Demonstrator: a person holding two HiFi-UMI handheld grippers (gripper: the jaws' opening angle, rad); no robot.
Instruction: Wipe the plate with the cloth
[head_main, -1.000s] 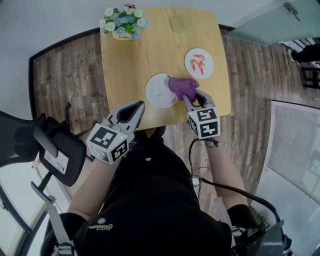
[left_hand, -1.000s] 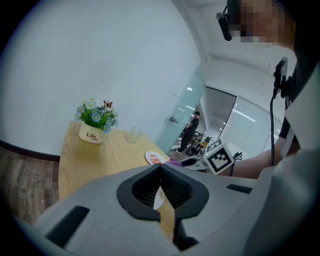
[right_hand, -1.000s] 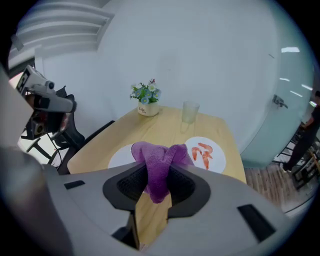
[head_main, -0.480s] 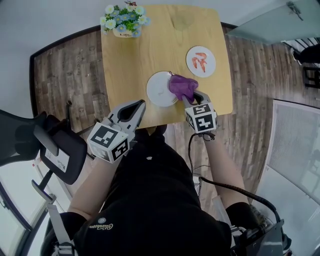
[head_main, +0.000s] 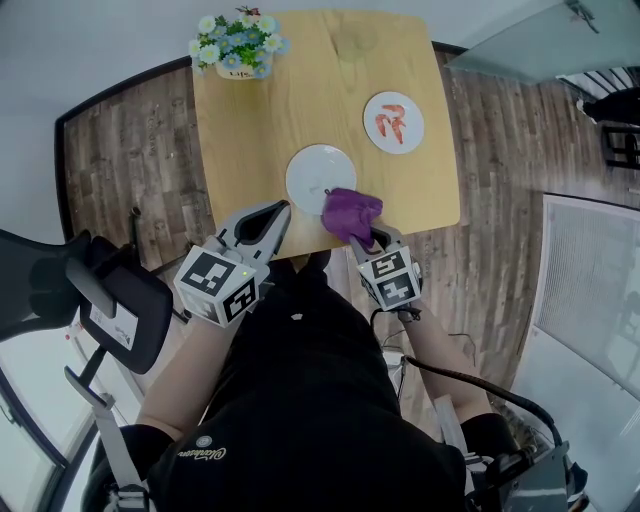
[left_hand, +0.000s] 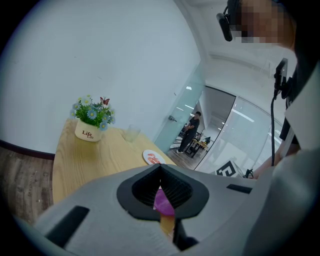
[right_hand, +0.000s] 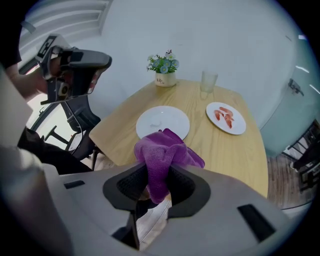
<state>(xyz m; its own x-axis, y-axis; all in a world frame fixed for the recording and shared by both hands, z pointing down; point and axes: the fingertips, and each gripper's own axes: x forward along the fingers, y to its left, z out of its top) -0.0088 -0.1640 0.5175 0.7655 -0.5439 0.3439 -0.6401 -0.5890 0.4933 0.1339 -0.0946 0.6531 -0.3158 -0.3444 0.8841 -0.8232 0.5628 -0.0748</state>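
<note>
Purple cloth (head_main: 350, 212), pinched tight in the right claw (head_main: 368, 236), has drawn back off the white plate (head_main: 316, 176) toward the near edge of the table (head_main: 260, 130), so the wipe looks finished, while the left claw (head_main: 275, 212) hangs closed and empty.

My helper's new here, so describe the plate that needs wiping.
On the light wooden table, two white plates sit. The one to wipe is the bare plate beside the purple cloth; the other plate, farther right, carries red food.
</note>
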